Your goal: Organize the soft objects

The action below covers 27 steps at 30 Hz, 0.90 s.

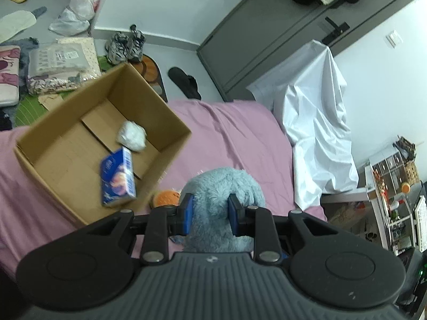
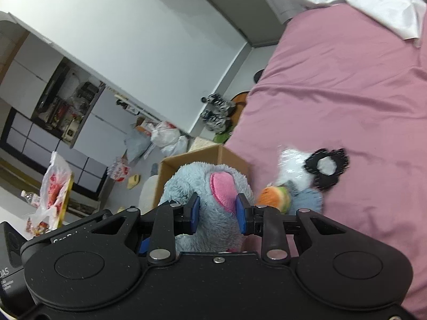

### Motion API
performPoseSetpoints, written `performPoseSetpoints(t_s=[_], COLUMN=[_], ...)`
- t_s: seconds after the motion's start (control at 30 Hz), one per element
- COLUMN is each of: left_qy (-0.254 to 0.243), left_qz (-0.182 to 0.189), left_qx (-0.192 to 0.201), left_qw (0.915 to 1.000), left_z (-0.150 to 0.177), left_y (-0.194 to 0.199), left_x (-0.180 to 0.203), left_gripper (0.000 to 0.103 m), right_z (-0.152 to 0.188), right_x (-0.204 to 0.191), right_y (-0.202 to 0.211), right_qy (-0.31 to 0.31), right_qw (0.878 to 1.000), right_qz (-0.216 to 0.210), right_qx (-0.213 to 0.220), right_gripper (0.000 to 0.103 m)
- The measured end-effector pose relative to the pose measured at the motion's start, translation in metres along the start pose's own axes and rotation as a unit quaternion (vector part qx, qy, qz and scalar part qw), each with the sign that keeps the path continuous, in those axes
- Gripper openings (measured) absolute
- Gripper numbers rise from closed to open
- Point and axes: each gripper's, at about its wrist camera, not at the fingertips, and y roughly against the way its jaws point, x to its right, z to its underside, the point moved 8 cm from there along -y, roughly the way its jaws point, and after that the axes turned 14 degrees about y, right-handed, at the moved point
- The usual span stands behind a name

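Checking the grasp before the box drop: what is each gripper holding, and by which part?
Both grip the blue plush toy: left gripper on a fluffy blue limb, right gripper beside its pink ear patch.

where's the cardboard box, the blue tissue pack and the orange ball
cardboard box (image 1: pixel 170 112), left wrist view, inner far wall
blue tissue pack (image 1: pixel 117 178), left wrist view, printed top face
orange ball (image 1: pixel 166 198), left wrist view, visible top, beside the box
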Motion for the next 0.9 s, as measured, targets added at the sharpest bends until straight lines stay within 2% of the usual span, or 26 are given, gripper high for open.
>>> performPoseSetpoints(t_s=[0.43,0.9], left_qy=[0.016,0.029], left_qz=[0.008,0.012], left_qx=[0.027,0.041], left_qw=[0.9995,0.9987], left_z=[-0.041,-0.08], left_y=[0.027,0.029], left_x=[-0.024,-0.044], left_gripper=[0.026,0.026], right_z=[-0.004,-0.013], right_x=[-0.05,-0.08], right_y=[-0.023,-0.056], right_qy=[0.025,0.044], right_qw=[0.999,0.999], right_qz=[-0.019,-0.03], right_qx=[-0.002,-0.003], right_gripper=[0.028,0.028])
